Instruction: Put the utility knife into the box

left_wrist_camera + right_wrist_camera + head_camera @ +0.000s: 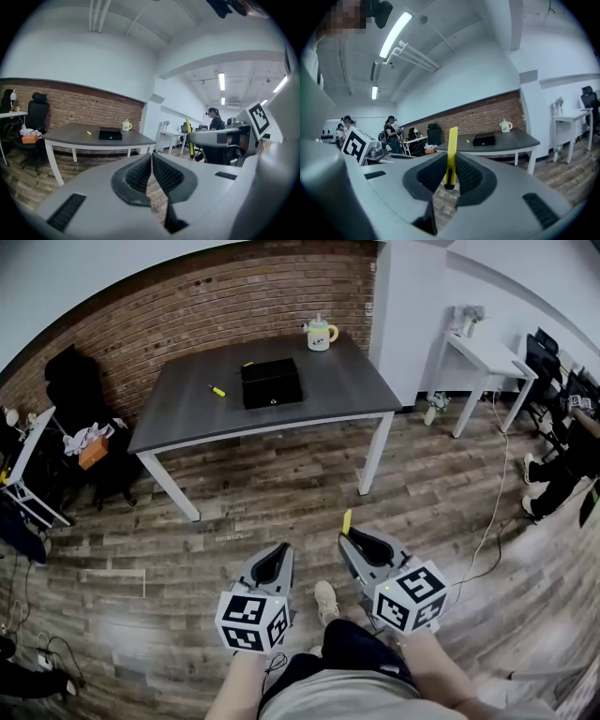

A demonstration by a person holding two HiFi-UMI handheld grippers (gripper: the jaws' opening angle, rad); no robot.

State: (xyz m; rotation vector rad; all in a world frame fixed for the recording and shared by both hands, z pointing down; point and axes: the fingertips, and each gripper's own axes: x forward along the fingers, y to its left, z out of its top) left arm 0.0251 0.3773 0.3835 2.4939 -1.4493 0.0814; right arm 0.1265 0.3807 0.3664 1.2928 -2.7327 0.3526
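Note:
My right gripper (349,538) is shut on a yellow utility knife (451,156), which stands upright between the pads; its tip shows in the head view (346,521) and it also shows in the left gripper view (189,138). My left gripper (281,551) is shut with nothing in it (151,169). Both hang over the wood floor, well short of the dark grey table (187,409). On that table sits the closed black box (271,382), also visible as the black box (483,139) and the black box (110,134). A second small yellow item (217,390) lies left of the box.
A cream cup with a lid (320,334) stands at the table's far right. A black chair (75,390) and a cluttered side table (28,456) are at the left. A white desk (483,357) stands at the right, with people beyond it. A cable (492,512) runs across the floor.

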